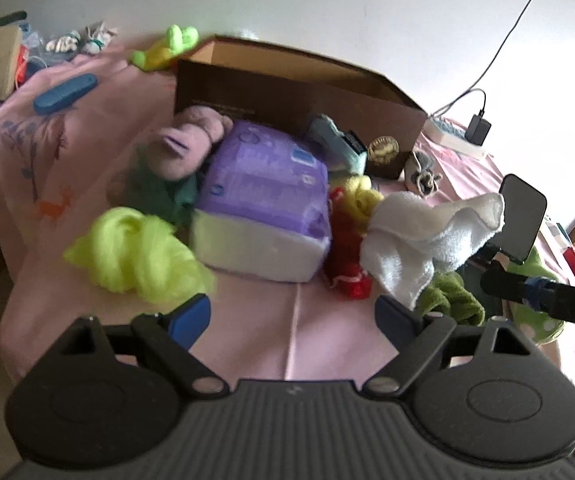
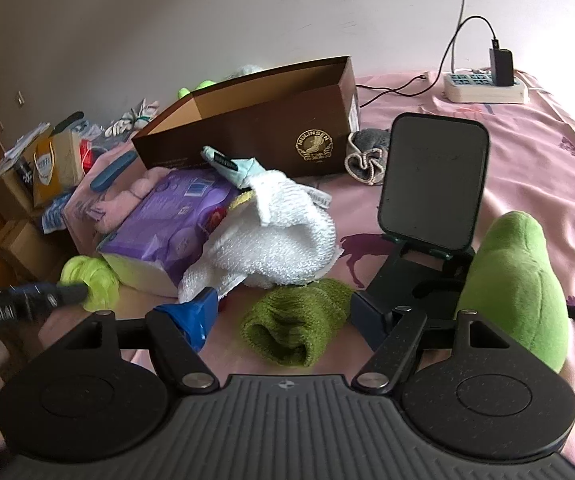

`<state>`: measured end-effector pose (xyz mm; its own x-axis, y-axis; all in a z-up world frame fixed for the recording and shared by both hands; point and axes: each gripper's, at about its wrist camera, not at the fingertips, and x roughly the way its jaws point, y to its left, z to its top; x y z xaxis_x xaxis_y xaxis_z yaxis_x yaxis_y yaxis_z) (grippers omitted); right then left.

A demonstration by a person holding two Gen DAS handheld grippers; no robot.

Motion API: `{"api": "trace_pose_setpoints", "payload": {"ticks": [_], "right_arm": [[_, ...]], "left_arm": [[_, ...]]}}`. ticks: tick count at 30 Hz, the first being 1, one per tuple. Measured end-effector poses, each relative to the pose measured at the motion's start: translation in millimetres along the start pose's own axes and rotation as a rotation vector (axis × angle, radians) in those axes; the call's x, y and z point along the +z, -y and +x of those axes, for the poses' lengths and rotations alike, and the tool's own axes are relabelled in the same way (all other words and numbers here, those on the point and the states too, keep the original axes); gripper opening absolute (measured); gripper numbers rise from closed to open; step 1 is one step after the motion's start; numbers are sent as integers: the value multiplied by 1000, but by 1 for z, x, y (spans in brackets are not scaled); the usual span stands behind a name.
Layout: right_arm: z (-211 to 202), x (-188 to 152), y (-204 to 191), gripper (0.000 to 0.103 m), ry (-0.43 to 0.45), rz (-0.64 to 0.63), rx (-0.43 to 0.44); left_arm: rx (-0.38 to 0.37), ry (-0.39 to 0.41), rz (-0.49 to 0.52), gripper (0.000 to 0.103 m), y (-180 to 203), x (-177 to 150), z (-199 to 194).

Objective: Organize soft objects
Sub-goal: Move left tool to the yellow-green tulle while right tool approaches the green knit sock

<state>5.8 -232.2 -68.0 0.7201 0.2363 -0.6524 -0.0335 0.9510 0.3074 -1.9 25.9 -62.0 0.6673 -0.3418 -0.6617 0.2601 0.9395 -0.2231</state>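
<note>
Pink sheet (image 2: 527, 184) with purple animal prints, brown box (image 2: 271, 128) with a gold emblem, purple-and-white pack (image 1: 263, 208), white towel (image 2: 283, 236), olive-green knit (image 2: 295, 324), neon-yellow yarn (image 1: 135, 252), red cloth (image 1: 347, 252).

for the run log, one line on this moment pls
left gripper: open, empty | right gripper: open, over green knit | brown box: open

A bed with a pink printed sheet (image 2: 527, 184) carries everything. A brown cardboard box (image 2: 271, 128) sits toward the wall-side edge, with a purple tissue pack (image 1: 263, 208), a white towel (image 2: 283, 232) and a green knit piece (image 2: 299, 328) lying in front of it. A phone stand (image 2: 431, 188) and a green plush (image 2: 515, 284) sit beside them; a power strip (image 2: 485, 88) lies near the far edge.
</note>
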Motion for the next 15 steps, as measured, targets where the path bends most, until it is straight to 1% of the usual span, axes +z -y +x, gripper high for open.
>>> {"api": "trace_pose_setpoints", "payload": {"ticks": [1,4,7,9,11,13,14,15], "right_arm": [[2,0,0,58,-2,-8,-5],[5,-4,-3,58,-14,-28,-13],[8,-6,-5,58,-24,-45,-16],[10,-7,-7,58,-24,-68,-24],[12,-9,-10,58,-16,-101,-46],[16,-10,-13,58,-9,-142,-66],[18,-11,-15,58,-4,-161,-74],[19,-12,-16,58,2,-177,-79]], "left_arm": [[16,19,6,89,-4,1,-4],[116,69,21,89,-21,7,-14],[207,71,15,89,-39,12,-9],[221,68,7,89,-46,14,0],[197,61,-32,89,-54,17,12],[177,33,-52,89,-58,16,28],[194,29,-48,89,-59,15,33],[234,26,-37,89,-58,14,40]]}}
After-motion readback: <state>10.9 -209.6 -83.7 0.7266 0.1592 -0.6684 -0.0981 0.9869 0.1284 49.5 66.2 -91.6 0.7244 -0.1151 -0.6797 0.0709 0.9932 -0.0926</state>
